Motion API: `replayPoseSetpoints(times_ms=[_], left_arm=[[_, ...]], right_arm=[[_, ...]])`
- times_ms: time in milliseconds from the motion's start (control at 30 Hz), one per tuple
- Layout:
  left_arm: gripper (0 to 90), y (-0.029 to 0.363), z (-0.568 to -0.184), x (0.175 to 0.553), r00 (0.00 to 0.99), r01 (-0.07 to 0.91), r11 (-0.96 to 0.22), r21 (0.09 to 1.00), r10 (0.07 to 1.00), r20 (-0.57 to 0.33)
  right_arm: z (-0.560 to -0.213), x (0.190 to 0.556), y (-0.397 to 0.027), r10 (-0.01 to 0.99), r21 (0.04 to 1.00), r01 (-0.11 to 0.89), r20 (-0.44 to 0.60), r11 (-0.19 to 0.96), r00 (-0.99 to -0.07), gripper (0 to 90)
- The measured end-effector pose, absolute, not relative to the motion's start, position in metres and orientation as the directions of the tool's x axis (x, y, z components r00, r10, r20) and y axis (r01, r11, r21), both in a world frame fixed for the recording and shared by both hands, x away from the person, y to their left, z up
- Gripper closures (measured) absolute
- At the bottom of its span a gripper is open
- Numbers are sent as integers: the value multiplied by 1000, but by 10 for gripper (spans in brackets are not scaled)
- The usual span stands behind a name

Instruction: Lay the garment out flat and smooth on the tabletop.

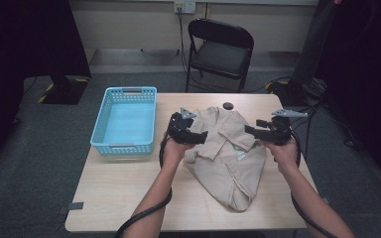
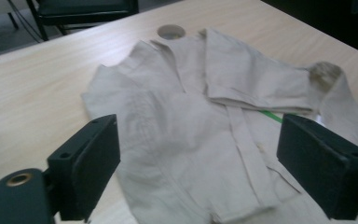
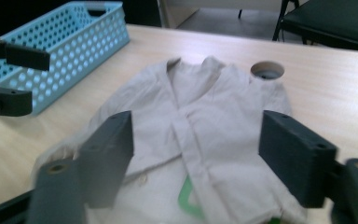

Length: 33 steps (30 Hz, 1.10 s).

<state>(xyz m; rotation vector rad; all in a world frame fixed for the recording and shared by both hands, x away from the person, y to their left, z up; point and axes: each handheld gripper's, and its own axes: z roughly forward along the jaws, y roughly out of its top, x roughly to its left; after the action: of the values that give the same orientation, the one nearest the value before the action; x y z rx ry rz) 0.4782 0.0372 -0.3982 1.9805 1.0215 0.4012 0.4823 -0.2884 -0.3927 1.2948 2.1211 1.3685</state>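
Shirt: beige shirt point(image 1: 230, 153) lies crumpled and partly folded on the table point(image 1: 124, 188), right of the table's middle, collar toward 12 o'clock, narrow end toward 6 o'clock.
Shirt detail: one side is folded over the front; a green mark shows near the placket in both gripper views.
Left hand-held gripper: left hand-held gripper point(image 1: 198, 136) hovers over the shirt's edge at about 9 o'clock of the cloth, jaws spread wide with nothing pinched; the cloth lies below and between them in the left gripper view, untouched.
Right hand-held gripper: right hand-held gripper point(image 1: 252, 130) hangs over the shirt's 3 o'clock side, jaws also parted and empty, the shirt front lying loose beneath them in the right gripper view.
Facing: the two point inward at each other across the shirt.
Basket: light blue basket point(image 1: 126, 121) stands on the table at 9 o'clock of the shirt, apart from it.
Table hole: round hole point(image 1: 227, 105) in the tabletop sits just beside the collar, at 12 o'clock.
Chair: black folding chair point(image 1: 221, 49) stands on the floor beyond the table's far edge.
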Motion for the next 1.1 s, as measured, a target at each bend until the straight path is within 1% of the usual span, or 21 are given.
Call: replayPoseSetpoints(times_ms=[133, 233, 300, 367, 600, 767, 933, 1100], left_arm=[[76, 32, -405, 460, 644, 500, -333, 799, 760, -87], [69, 28, -411, 450, 661, 499, -344, 796, 745, -93], [65, 25, -418, 443, 676, 504, -359, 786, 730, -100], [54, 23, -424, 437, 684, 509, -372, 776, 722, -102], [23, 18, -448, 423, 716, 517, -402, 755, 687, -124], [17, 15, -464, 416, 732, 516, -458, 724, 675, -95], [19, 10, -472, 413, 744, 504, -499, 705, 666, -61], [17, 7, -478, 413, 751, 504, -545, 670, 660, -28]], right_arm=[[-401, 466, -288, 801, 825, 539, 203, 170, -564, 170], [-409, 456, -288, 798, 818, 543, 193, 192, -572, 126], [-415, 449, -287, 798, 812, 548, 187, 202, -573, 77], [-422, 443, -286, 796, 806, 551, 181, 217, -578, 54], [-451, 429, -282, 780, 777, 546, 118, 314, -615, 42], [-470, 424, -280, 778, 746, 563, 97, 355, -620, 42], [-483, 420, -278, 777, 703, 566, 30, 430, -628, 50], [-486, 418, -279, 784, 696, 573, 25, 432, -621, 36]])
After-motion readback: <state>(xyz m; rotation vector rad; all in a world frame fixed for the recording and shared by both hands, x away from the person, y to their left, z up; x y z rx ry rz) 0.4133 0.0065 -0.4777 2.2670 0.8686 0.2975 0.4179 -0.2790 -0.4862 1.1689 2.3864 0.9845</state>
